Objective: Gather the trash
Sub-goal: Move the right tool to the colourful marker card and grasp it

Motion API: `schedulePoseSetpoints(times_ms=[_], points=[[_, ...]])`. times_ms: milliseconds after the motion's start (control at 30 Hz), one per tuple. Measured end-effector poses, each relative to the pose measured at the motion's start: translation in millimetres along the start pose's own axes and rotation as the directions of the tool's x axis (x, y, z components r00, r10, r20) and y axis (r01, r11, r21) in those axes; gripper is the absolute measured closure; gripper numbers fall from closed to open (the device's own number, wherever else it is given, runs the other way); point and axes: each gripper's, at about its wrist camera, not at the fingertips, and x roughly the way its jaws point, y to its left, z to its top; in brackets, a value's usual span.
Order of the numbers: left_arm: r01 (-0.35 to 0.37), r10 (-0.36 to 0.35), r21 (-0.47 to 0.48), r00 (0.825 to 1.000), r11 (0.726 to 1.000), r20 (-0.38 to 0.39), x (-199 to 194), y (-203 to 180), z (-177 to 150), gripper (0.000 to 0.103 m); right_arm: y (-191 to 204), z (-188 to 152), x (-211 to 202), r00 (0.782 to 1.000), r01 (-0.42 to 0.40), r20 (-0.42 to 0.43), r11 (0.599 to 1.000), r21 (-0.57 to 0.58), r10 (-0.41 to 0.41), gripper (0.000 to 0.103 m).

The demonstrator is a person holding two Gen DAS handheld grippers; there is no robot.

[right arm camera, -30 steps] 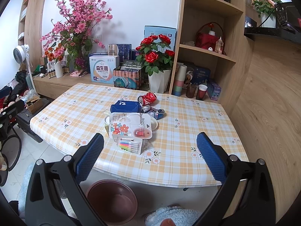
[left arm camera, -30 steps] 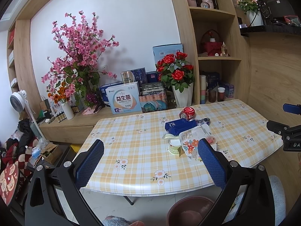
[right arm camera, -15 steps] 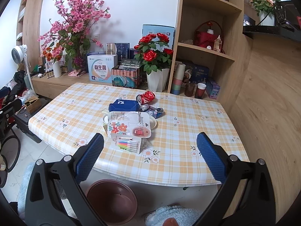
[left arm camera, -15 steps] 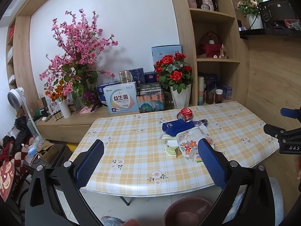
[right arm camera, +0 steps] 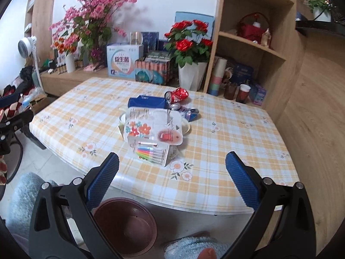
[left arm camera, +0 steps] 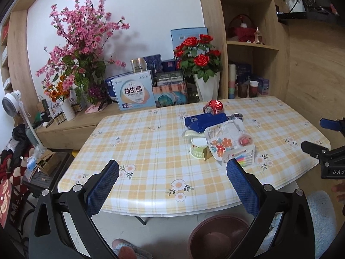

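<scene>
A heap of trash lies mid-table: a crushed red can (left arm camera: 212,106) (right arm camera: 177,94), a blue box (left arm camera: 204,120) (right arm camera: 146,102), a flowered plastic package (left arm camera: 226,139) (right arm camera: 154,127), a marker pack (right arm camera: 152,152), a paper cup (left arm camera: 198,147) and a blue crushed can (right arm camera: 192,114). My left gripper (left arm camera: 172,182) is open, hovering over the table's near edge, left of the heap. My right gripper (right arm camera: 172,180) is open too, above the near edge just in front of the marker pack. Neither holds anything. A brown bin (left arm camera: 217,235) (right arm camera: 126,224) stands on the floor under the edge.
The checked table (left arm camera: 151,142) (right arm camera: 226,133) backs onto a low wooden ledge with boxes, pink blossoms (left arm camera: 84,43) and a rose pot (left arm camera: 202,64) (right arm camera: 189,49). Shelves stand at the right. A fan (left arm camera: 10,105), clothes and a cardboard box crowd the floor at left. Slippered feet show below.
Both grippers have come closer to the table and tipped downward; the trash heap looks larger in both views. The heap itself has not moved, and both grippers stay open.
</scene>
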Motion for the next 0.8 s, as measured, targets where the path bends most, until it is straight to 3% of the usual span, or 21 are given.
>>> schedulePoseSetpoints(times_ms=[167, 233, 333, 600, 667, 800], points=[[0.013, -0.013, -0.026, 1.000, 1.000, -0.007, 25, 8, -6, 0.005, 4, -12, 41, 0.997, -0.026, -0.074, 1.000, -0.008, 0.026, 0.006], [0.014, -0.014, -0.028, 1.000, 1.000, -0.005, 33, 10, -8, 0.005, 7, -16, 54, 0.996, 0.006, -0.085, 0.999, -0.032, -0.009, 0.006], [0.050, -0.053, -0.050, 0.997, 0.997, -0.053, 51, 13, -9, 0.005, 11, -16, 76, 0.993, 0.001, -0.118, 0.998, -0.059, -0.008, 0.006], [0.016, -0.023, -0.090, 0.997, 0.996, -0.080, 81, 22, -7, 0.005, 19, -8, 141, 0.988, -0.060, -0.152, 0.989, -0.134, 0.040, 0.006], [-0.032, 0.026, -0.082, 0.997, 0.996, -0.066, 85, 24, -6, 0.005, 20, -8, 157, 0.986, -0.080, -0.152, 0.991, -0.106, 0.064, 0.006], [-0.030, 0.023, -0.099, 0.997, 0.995, -0.072, 96, 32, -7, 0.005, 24, -14, 181, 0.984, -0.097, -0.154, 0.995, -0.024, 0.092, 0.006]])
